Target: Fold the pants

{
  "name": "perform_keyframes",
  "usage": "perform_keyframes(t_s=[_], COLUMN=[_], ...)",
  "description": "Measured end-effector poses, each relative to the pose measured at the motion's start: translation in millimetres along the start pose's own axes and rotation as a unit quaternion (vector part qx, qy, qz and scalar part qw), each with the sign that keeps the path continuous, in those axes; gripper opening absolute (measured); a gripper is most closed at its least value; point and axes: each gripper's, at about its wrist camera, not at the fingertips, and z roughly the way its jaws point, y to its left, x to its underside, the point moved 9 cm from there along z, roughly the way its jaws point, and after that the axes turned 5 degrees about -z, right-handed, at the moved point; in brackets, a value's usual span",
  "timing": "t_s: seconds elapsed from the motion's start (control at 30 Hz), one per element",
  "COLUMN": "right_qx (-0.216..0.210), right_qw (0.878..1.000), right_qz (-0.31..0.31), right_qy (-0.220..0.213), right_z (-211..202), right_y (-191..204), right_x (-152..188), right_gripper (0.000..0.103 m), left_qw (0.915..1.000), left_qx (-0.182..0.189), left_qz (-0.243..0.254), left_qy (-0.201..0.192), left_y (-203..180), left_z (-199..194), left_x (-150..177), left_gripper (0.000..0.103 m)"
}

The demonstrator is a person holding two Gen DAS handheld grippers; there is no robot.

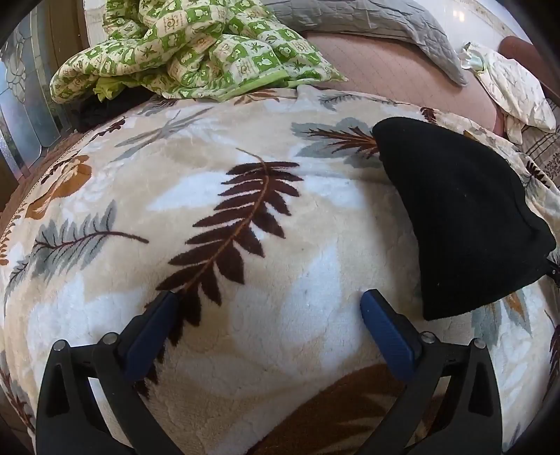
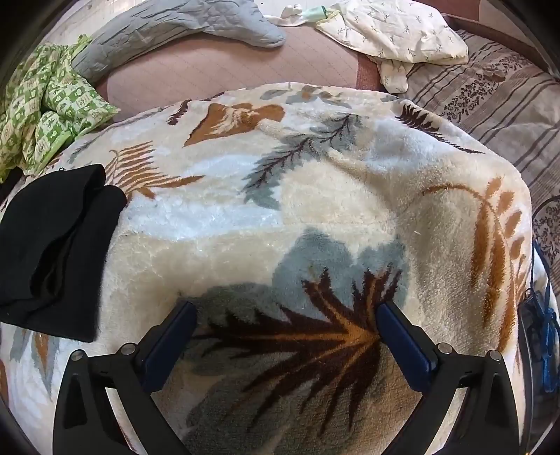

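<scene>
Left wrist view: the left gripper [image 1: 269, 297] points down over a cream fleece blanket [image 1: 315, 224] printed with brown, grey and tan fern leaves. Its blue-padded fingers [image 1: 386, 336] stand spread wide with nothing between them, only blanket pile beneath. The black pants [image 1: 455, 217] lie folded into a compact bundle at about 2 o'clock from the gripper, resting on the blanket, apart from the right finger. At 11 o'clock, beyond the blanket's far edge, a green-and-cream patchwork quilt [image 1: 196, 52] is heaped up. At 12 to 1 o'clock a grey quilted cover [image 1: 378, 21] lies across a pinkish-brown mattress [image 1: 385, 73]. A cream printed pillow [image 1: 514, 91] sits at the upper right.

In the right wrist view, the right gripper [image 2: 285, 308] is likewise wide open and empty, fingers [image 2: 166, 346] hovering over a dark brown leaf on the blanket [image 2: 350, 196]. The pants [image 2: 52, 245] appear at 9 to 10 o'clock, well left of the left finger, layered edges showing. The patchwork quilt [image 2: 49, 105] is at 10 o'clock, the grey cover [image 2: 182, 28] at 11, the pillow [image 2: 395, 31] at 1. A striped floral bedsheet [image 2: 507, 105] shows at 2 o'clock.
</scene>
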Motion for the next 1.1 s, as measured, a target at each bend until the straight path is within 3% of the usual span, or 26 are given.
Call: perform_keyframes(t_s=[1.03, 1.1], right_qx=[-0.005, -0.005], right_qw=[1.000, 1.000], right_qz=[0.004, 0.004], right_qy=[-0.002, -0.002], right_z=[0, 0], right_y=[4, 5], right_x=[-2, -1], right_gripper=[0.102, 0.102], left_qw=[1.0000, 1.0000], left_qx=[0.002, 0.002], left_qz=[0.000, 0.000], left_qy=[0.000, -0.001], left_y=[15, -3], left_z=[-1, 7], left_x=[3, 28], left_gripper=[0.103, 0.103])
